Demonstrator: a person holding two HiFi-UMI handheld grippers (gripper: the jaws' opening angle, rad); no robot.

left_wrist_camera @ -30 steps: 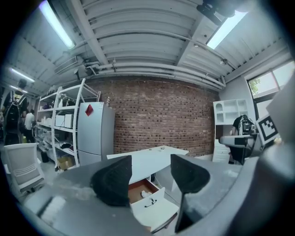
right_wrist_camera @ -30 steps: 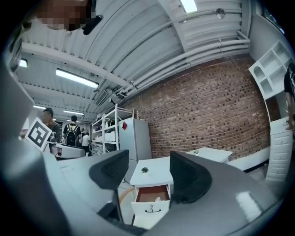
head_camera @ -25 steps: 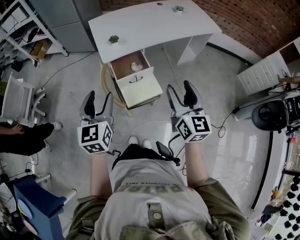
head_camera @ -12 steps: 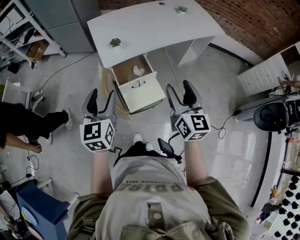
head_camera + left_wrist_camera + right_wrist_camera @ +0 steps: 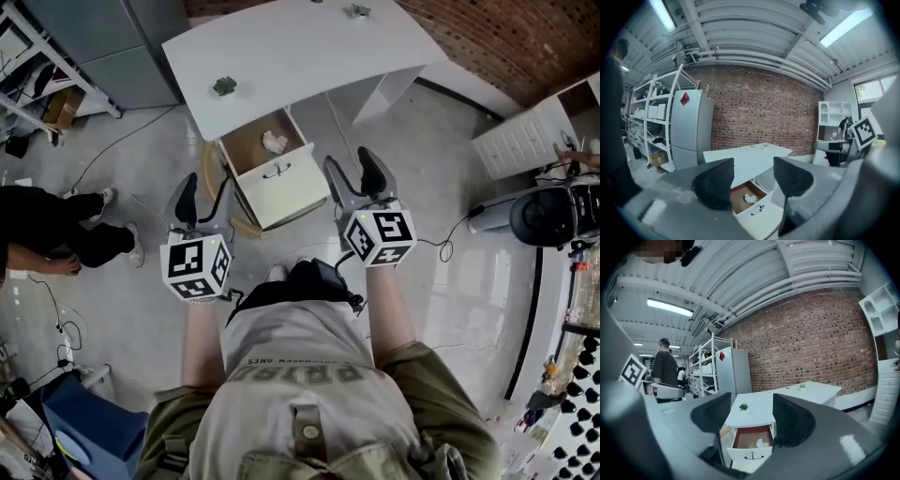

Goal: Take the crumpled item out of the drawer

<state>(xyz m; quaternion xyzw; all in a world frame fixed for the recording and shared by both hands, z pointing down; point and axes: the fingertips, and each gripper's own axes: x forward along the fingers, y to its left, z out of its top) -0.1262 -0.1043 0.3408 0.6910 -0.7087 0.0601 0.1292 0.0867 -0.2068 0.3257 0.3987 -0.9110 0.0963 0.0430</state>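
A white crumpled item [image 5: 274,142] lies in the open drawer [image 5: 285,187] under the white desk [image 5: 300,56]. It also shows as the crumpled item [image 5: 762,443] in the drawer [image 5: 751,454] ahead of the right jaws, and as the crumpled item [image 5: 750,198] between the left jaws' line of sight. My left gripper [image 5: 199,202] hovers below and left of the drawer front, open and empty. My right gripper [image 5: 354,178] hangs just right of the drawer front, open with nothing between its fingers.
A small green plant [image 5: 224,86] and another small object [image 5: 355,11] sit on the desk. A person's legs [image 5: 56,230] are at the left, by shelving [image 5: 28,66]. Cables [image 5: 122,141] trail over the floor. White cabinets [image 5: 525,136] and equipment [image 5: 553,211] stand at the right.
The view has shifted closer to the desk; both grippers have moved slightly forward toward the drawer. The person at the left has moved, legs now stretched across the floor.
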